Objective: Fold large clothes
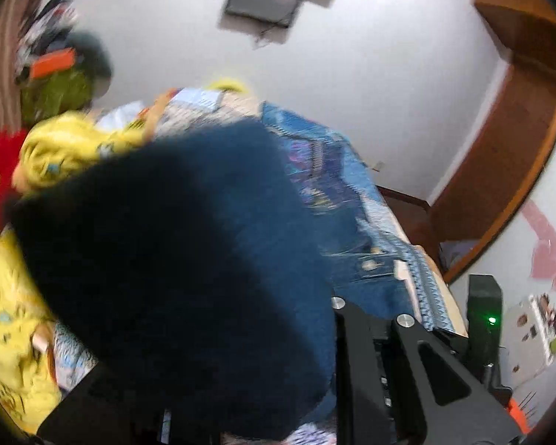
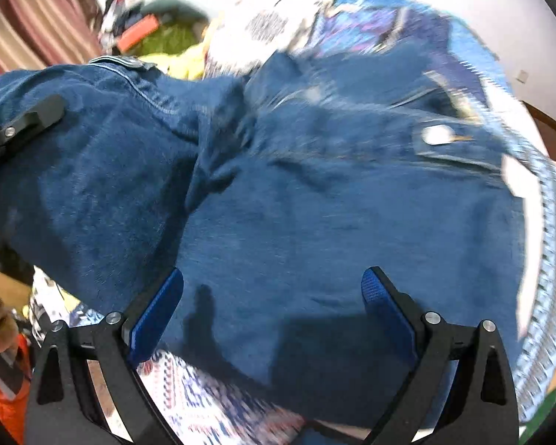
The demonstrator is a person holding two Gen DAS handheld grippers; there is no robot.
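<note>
The denim jeans [image 2: 315, 204] are spread across the bed's patterned bedspread [image 2: 204, 396]. One part is lifted up in the left tongs [image 2: 22, 122], which look clamped on the fabric. The right tongs [image 2: 272, 307] hang wide open just over the denim. A yellow garment [image 1: 55, 148] is piled beside the jeans, everything a bit blurry.

Support is a bed [image 2: 548, 222] under a blue patterned cover [image 1: 337, 170]. A denim garment [image 2: 296, 204] lies spread across the cover's centre. A yellow garment [image 1: 63, 148] lies bunched at 10 o'clock from the denim, with a red item [image 1: 0, 163] just beside it at 9 o'clock.
</note>
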